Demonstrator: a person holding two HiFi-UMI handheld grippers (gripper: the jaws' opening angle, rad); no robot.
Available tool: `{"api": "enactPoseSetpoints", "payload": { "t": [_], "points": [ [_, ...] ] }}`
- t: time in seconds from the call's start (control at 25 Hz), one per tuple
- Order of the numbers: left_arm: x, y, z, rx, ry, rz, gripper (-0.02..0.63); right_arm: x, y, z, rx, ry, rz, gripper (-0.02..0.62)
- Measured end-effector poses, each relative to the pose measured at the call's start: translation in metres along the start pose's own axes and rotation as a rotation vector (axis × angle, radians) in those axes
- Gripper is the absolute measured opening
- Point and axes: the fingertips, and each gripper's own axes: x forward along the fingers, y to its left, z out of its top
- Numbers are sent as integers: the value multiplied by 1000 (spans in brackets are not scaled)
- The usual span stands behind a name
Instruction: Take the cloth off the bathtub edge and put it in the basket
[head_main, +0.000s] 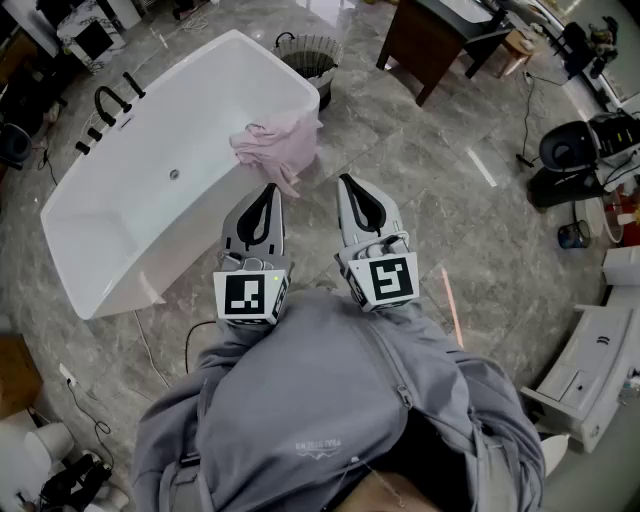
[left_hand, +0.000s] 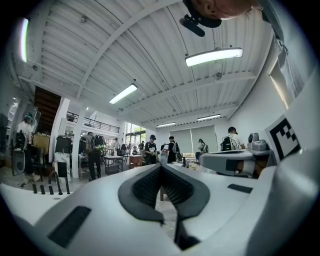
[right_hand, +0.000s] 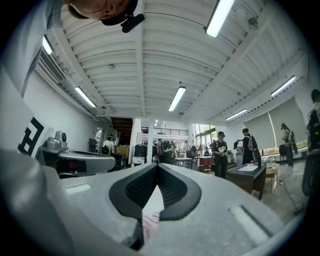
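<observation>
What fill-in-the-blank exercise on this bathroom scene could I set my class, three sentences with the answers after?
1. The cloth draped over the edge of the bathtub is ___ in colour.
2. The basket stands on the ___, just past the tub's far end.
3. The left gripper and the right gripper hold nothing, and the jaws of both are ___.
Missing words: pink; floor; shut.

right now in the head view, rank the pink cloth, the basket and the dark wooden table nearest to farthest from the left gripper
1. pink cloth, on the bathtub edge just ahead of the left gripper
2. basket, on the floor beyond the bathtub
3. dark wooden table, far right
</observation>
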Motion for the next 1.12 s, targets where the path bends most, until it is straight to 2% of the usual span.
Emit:
{"api": "enactPoseSetpoints", "payload": {
  "t": [0.12, 0.44, 0.64, 0.84, 1.12],
  "points": [
    [6, 1, 2, 5, -1, 14, 3, 2, -11, -3, 1, 47, -34, 5],
    [16, -10, -2, 18, 1, 36, 5, 1, -25, -3, 4, 23, -7, 5],
    [23, -22, -5, 20, -6, 34, 5, 0, -28, 0, 1, -25, 64, 5],
    [23, -30, -7, 28, -7, 61, 5, -3, -31, -3, 30, -27, 116, 12],
    [24, -25, -9, 18, -23, 83, 11, 7, -27, -11, 30, -25, 154, 27]
  ]
}}
